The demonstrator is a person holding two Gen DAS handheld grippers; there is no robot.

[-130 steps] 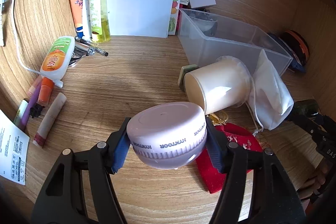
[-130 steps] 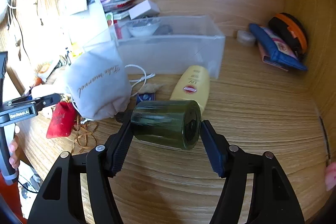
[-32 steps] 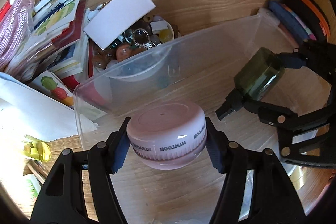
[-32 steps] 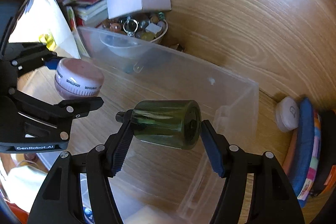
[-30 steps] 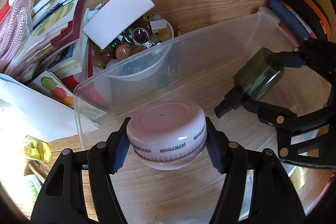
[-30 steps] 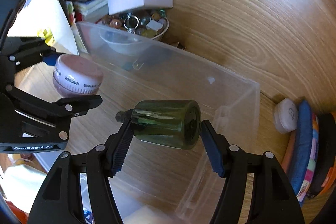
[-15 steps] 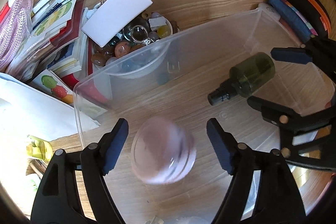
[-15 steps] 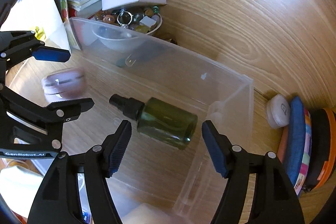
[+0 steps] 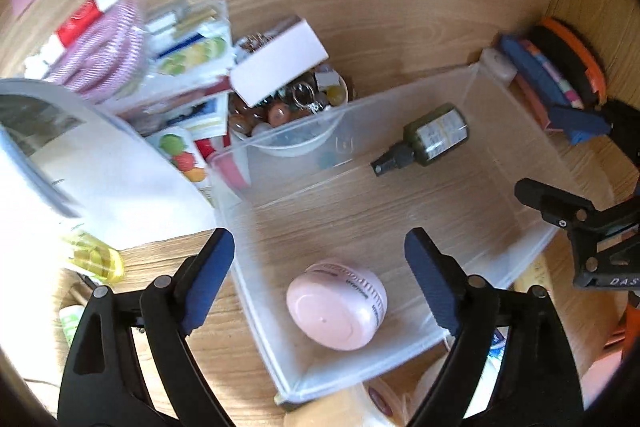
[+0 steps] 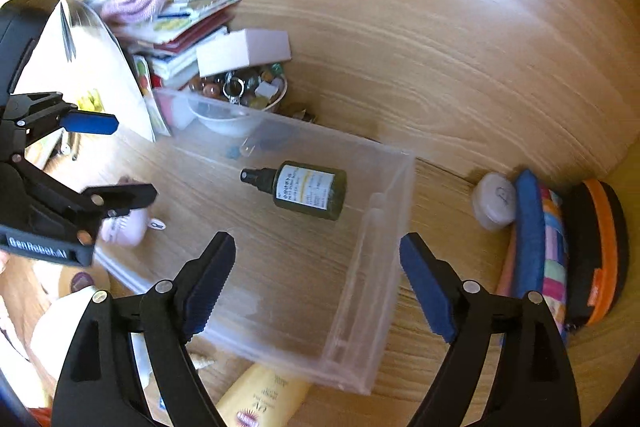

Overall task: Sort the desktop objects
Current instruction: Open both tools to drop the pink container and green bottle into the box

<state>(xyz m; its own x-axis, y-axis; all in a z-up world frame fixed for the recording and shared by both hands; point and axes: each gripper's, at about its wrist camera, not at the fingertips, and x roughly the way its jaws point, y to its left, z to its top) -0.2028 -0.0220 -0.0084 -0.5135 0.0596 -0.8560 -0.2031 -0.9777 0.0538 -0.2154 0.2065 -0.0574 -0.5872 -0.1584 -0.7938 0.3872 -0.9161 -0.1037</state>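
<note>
A clear plastic bin (image 9: 516, 163) (image 10: 394, 211) sits on the wooden desk. Inside it a pink round jar (image 9: 337, 305) (image 10: 124, 227) lies on its side near the front wall. A dark green spray bottle (image 9: 430, 137) (image 10: 308, 189) lies flat further back in the bin. My left gripper (image 9: 320, 283) hangs above the jar, its jaws opening with nothing pressed between them. My right gripper (image 10: 318, 281) hovers above the bin, jaws opening too, the bottle lying loose beyond its fingers. Each gripper shows in the other's view, the right gripper (image 9: 560, 163) and the left gripper (image 10: 116, 159).
A bowl of beads and rings (image 9: 288, 111) under a white box (image 9: 278, 67) stands behind the bin. Booklets and packets (image 9: 176, 67) pile up at the back left. Blue and orange pouches (image 10: 568, 247) and a white disc (image 10: 494, 201) lie to the right. A yellow tube (image 10: 260, 399) lies in front.
Both grippers let go: the pink jar dropped and tipped onto its side in the bin, the green bottle fell flat. Both grippers opened wide and rose away from the bin.
</note>
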